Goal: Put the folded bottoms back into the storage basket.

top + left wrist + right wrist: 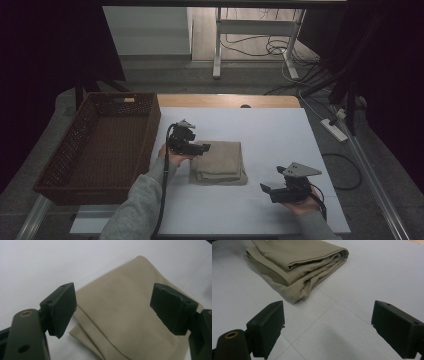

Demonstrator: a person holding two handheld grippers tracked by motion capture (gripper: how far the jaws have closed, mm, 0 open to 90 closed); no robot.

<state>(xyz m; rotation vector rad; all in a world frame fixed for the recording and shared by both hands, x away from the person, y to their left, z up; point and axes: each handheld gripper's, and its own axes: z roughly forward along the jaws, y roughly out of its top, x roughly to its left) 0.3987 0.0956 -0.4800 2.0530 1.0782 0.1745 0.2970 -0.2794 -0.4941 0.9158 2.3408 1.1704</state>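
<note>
A folded beige cloth point(220, 162) lies on the white table point(270, 135) near its middle. My left gripper point(204, 147) hovers at the cloth's left edge, jaws wide open. In the left gripper view the cloth point(125, 320) lies just under and between the spread jaws, and nothing is held. My right gripper point(267, 190) stands open near the table's front right, apart from the cloth. The right gripper view shows the cloth point(297, 262) ahead with its stacked folded edges toward me and bare table between the jaws.
A brown wicker basket point(65, 165) with nothing inside sits at the table's left. Beyond the far edge are a floor, desk legs point(217, 45) and cables point(280, 47). A power strip point(336, 129) lies on the floor at the right.
</note>
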